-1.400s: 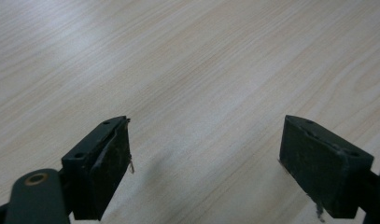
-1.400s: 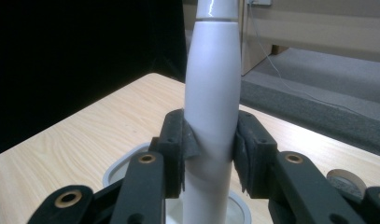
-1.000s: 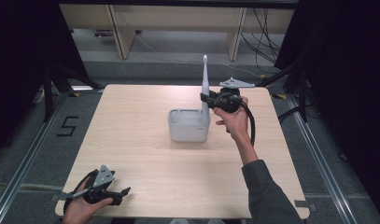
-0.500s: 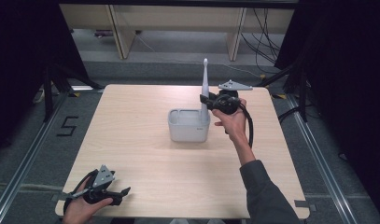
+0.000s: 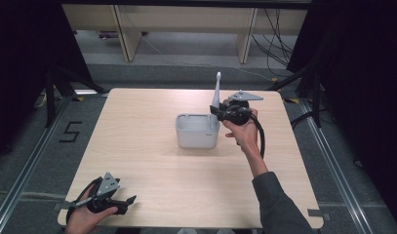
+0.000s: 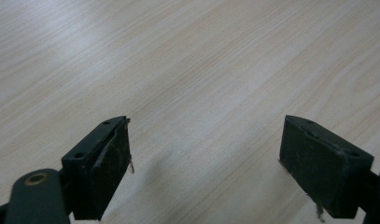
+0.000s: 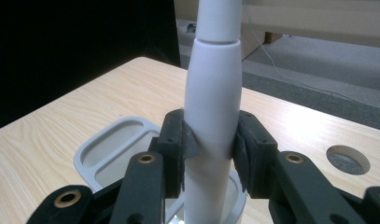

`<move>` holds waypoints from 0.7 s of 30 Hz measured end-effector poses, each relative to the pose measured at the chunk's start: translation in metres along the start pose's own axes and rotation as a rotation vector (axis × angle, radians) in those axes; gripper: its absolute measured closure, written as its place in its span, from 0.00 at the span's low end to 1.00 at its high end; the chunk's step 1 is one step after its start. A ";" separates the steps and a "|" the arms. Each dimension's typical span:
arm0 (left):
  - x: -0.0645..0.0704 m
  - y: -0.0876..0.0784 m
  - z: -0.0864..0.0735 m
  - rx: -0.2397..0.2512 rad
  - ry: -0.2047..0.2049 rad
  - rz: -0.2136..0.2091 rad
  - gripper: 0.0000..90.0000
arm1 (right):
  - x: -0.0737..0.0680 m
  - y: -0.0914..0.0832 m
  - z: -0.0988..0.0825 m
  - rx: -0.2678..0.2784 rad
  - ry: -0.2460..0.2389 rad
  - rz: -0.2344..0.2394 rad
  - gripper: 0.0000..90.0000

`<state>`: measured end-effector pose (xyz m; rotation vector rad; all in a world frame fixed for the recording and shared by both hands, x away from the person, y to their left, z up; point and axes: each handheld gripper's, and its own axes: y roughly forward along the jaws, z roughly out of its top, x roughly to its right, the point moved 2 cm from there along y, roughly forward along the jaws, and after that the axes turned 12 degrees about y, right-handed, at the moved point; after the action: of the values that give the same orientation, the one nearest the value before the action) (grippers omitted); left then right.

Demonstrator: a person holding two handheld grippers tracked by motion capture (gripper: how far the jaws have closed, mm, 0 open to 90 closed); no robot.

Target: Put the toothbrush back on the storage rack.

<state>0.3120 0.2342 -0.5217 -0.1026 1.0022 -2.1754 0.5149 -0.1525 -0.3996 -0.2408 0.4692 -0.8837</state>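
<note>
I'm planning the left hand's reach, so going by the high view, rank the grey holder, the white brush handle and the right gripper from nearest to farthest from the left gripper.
1. Grey holder, mid-table, up and right of the left gripper.
2. White brush handle, upright at the holder's right end.
3. Right gripper, clamped on that handle; too close to the handle to rank firmly.

The white brush handle (image 7: 212, 116) runs off the top edge of the right gripper view, so its head is cut off. Its lower end is hidden behind the jaws, inside the grey holder (image 7: 108, 149).
</note>
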 end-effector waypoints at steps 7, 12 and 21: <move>-0.001 0.000 0.000 -0.017 0.009 0.017 0.18 | 0.000 -0.001 -0.010 -0.035 -0.001 -0.007 0.74; -0.001 0.001 0.000 -0.007 0.010 0.007 0.18 | 0.001 -0.001 -0.014 -0.050 -0.020 -0.020 0.74; -0.001 0.000 0.000 -0.009 0.010 0.006 0.18 | 0.000 0.005 -0.021 -0.067 -0.053 -0.027 0.74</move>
<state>0.3124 0.2350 -0.5215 -0.0930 1.0173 -2.1678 0.5079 -0.1500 -0.4202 -0.3315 0.4479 -0.8872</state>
